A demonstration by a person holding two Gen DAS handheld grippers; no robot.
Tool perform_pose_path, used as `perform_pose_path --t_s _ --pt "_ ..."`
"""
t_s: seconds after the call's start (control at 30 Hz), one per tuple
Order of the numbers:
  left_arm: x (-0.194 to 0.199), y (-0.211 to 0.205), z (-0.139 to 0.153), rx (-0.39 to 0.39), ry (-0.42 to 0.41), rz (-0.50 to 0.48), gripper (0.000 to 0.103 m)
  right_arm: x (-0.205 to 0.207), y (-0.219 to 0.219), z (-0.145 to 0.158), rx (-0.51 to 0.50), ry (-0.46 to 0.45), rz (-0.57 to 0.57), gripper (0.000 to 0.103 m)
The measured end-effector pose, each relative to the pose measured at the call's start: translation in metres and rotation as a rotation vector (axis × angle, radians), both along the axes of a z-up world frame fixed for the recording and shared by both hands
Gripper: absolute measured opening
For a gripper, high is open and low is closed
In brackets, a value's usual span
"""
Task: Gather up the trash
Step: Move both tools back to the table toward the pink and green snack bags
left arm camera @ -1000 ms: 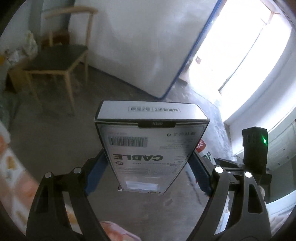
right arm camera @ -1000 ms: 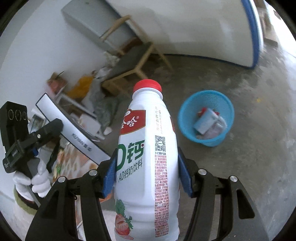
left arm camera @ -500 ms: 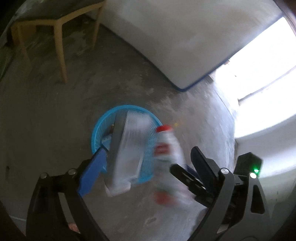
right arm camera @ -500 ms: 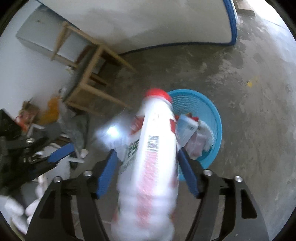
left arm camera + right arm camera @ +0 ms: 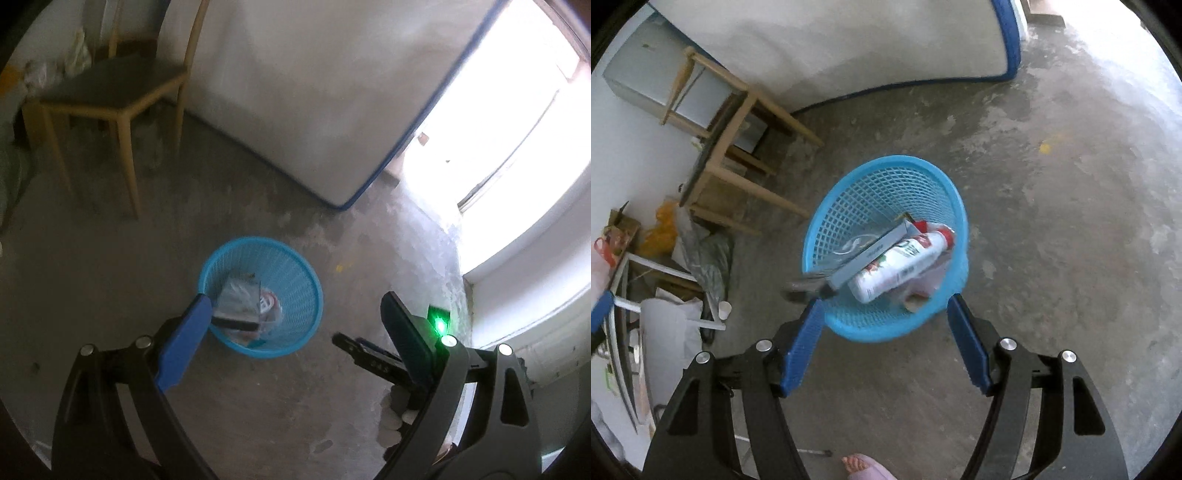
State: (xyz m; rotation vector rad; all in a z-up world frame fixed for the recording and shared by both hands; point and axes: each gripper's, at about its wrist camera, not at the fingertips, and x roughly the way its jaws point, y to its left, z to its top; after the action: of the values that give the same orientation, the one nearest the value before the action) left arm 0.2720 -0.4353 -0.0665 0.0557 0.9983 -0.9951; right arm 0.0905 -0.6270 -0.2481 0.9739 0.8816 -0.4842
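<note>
- Our left gripper tilts down, jaws spread wide, empty.
- Our right gripper angles steeply down, jaws parted, empty.
- White red-capped plastic bottle and grey cardboard box lie in the blue mesh plastic basket.

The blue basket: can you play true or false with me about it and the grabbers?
1. The blue basket stands on the floor. True.
2. The milk bottle is held by the right gripper. False: it lies inside the basket.
3. The left gripper is open and empty. True.
4. The grey box sits on the wooden chair. False: it is in the basket, beside the bottle.
</note>
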Motion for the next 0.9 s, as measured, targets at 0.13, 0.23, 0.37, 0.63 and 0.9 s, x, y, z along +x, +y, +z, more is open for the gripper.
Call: perform_pose_path --t_s 0.13,0.23,0.37,0.63,0.9 --pt "-0.026 0.038 0.042 -0.08 -0.073 0.017 0.089 -0.035 0.023 0.031 -0.04 -0.024 0.028 0.068" --pt "-0.053 0.076 0.073 -0.133 -0.125 0.044 0.089 -0.057 0.048 0.066 -0.093 -0.053 0.07 0.068" --pt "-0.102 0.131 0.101 -0.17 -0.179 0.073 0.089 -0.079 0.093 0.12 -0.212 -0.091 0.135 0.076" --pt "-0.184 0.25 0.107 -0.118 -0.292 0.194 0.089 -0.097 0.193 0.193 -0.423 -0.128 0.286 0.097" --pt "-0.235 0.388 0.109 -0.131 -0.361 0.463 0.089 -0.066 0.314 0.237 -0.541 -0.132 0.578 0.096"
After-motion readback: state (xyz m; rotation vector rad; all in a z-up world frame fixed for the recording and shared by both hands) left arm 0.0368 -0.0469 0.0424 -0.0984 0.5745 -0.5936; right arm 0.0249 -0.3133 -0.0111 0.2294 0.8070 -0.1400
